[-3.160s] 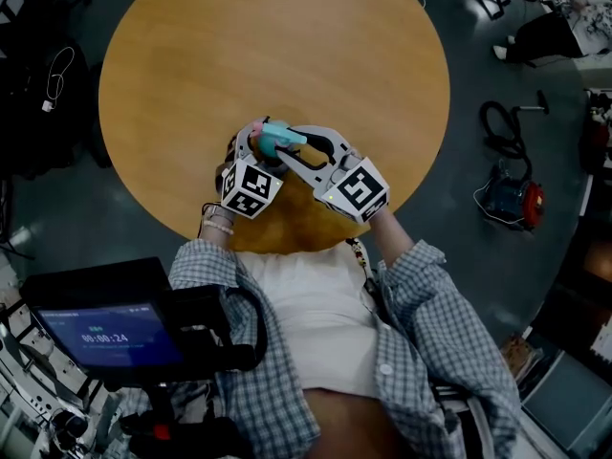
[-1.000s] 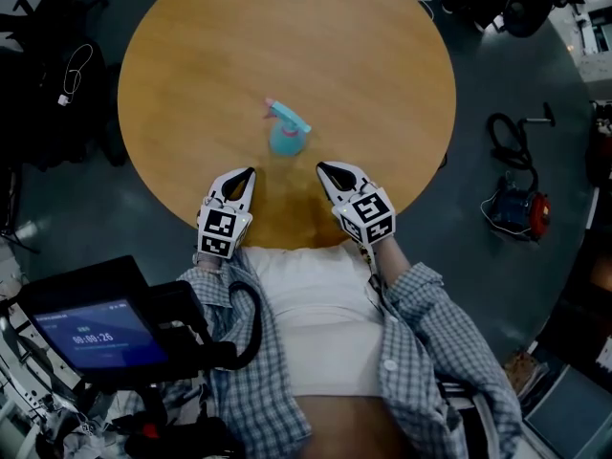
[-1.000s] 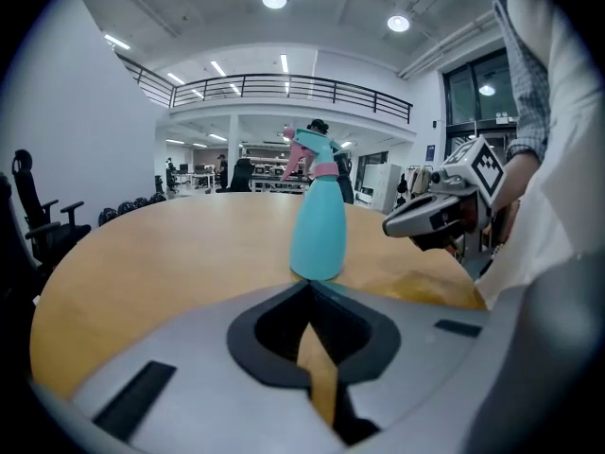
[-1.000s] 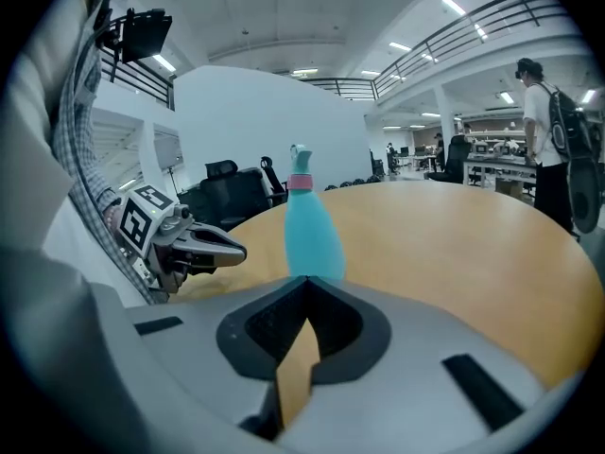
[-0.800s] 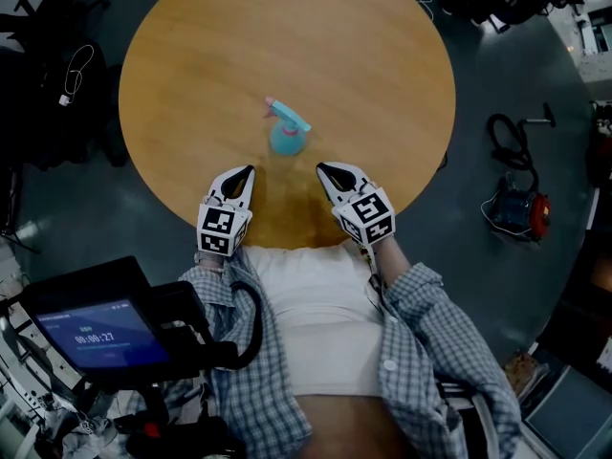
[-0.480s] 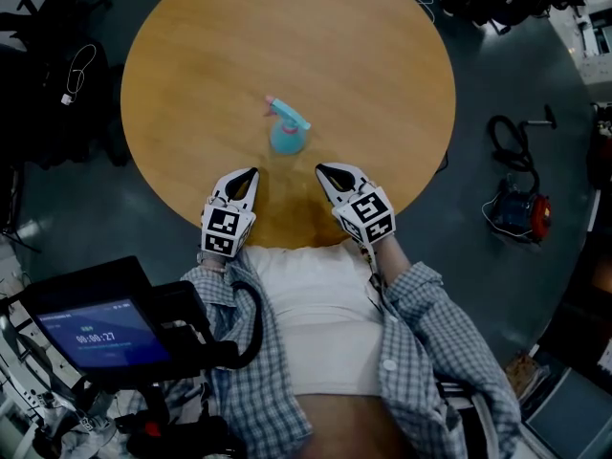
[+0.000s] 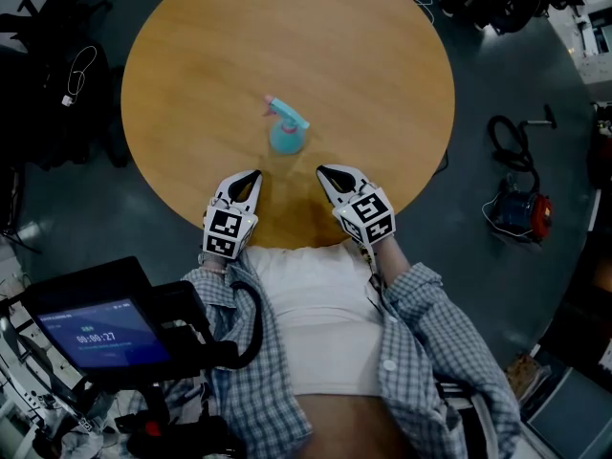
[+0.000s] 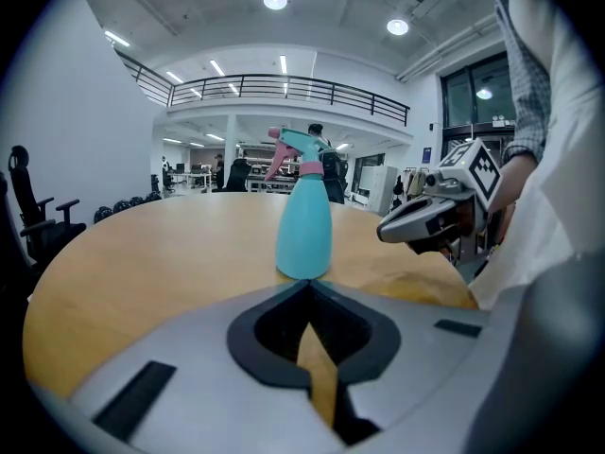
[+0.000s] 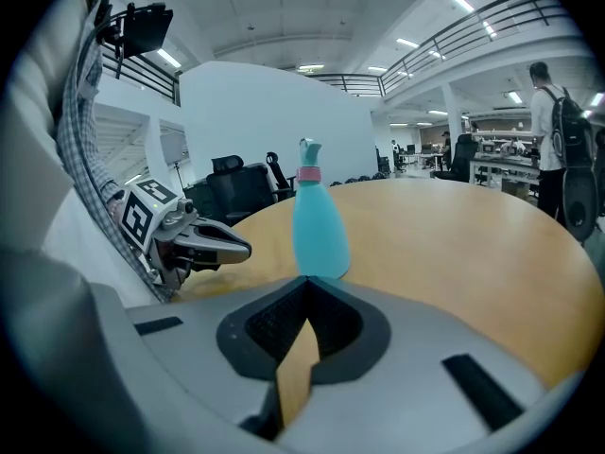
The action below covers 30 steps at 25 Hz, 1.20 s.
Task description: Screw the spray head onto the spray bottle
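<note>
Spray bottle [image 7: 288, 140], teal, stands upright on the round wooden bench [image 7: 287, 27], toward the near edge. Spray head [image 7: 284, 111] sits on its neck, with a pink collar [image 8: 309, 168] at the join; we cannot tell how tightly it is threaded. Nothing touches the bottle.

We hold both grippers low over the near rim of the bench, one to each side of the bottle and a little short of it, tips angled down and inward.

Left gripper [image 7: 254, 175]: jaws fully together, nothing between them. Its own view shows only bench wood through the slot behind the tips, with the bottle standing just beyond.

Right gripper [image 7: 323, 169]: jaws likewise closed and empty, bottle straight ahead and apart from them.

Each gripper view catches the other gripper off to one side.

Checked sleeves [image 7: 430, 304] run back from the hands. A small screen [image 7: 96, 333] glows at lower left. On the grey floor to the right lies a red and blue machine [image 7: 514, 202] with a black hose.
</note>
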Each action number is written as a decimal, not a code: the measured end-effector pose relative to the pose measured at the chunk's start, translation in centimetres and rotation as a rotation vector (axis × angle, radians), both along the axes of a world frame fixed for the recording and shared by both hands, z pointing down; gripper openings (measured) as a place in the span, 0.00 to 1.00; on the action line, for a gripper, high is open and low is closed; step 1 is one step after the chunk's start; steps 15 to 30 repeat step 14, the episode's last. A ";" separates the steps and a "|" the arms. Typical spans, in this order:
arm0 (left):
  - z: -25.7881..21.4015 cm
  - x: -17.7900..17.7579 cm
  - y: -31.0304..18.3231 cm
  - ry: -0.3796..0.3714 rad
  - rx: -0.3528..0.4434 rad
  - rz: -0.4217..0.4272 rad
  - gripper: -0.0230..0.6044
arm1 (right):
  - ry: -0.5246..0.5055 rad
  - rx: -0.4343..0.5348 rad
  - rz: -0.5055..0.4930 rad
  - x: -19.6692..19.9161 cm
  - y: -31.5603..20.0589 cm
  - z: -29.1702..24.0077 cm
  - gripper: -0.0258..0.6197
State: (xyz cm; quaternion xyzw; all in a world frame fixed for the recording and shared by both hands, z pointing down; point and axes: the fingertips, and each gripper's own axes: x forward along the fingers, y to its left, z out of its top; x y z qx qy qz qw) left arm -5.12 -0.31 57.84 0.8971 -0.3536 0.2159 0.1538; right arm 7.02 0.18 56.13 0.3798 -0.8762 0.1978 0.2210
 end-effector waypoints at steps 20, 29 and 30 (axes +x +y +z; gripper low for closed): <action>-0.4 0.7 0.1 -0.015 0.008 0.025 0.04 | 0.008 -0.006 -0.004 0.0 0.5 0.1 0.03; -0.4 0.7 0.1 -0.015 0.008 0.025 0.04 | 0.008 -0.006 -0.004 0.0 0.5 0.1 0.03; -0.4 0.7 0.1 -0.015 0.008 0.025 0.04 | 0.008 -0.006 -0.004 0.0 0.5 0.1 0.03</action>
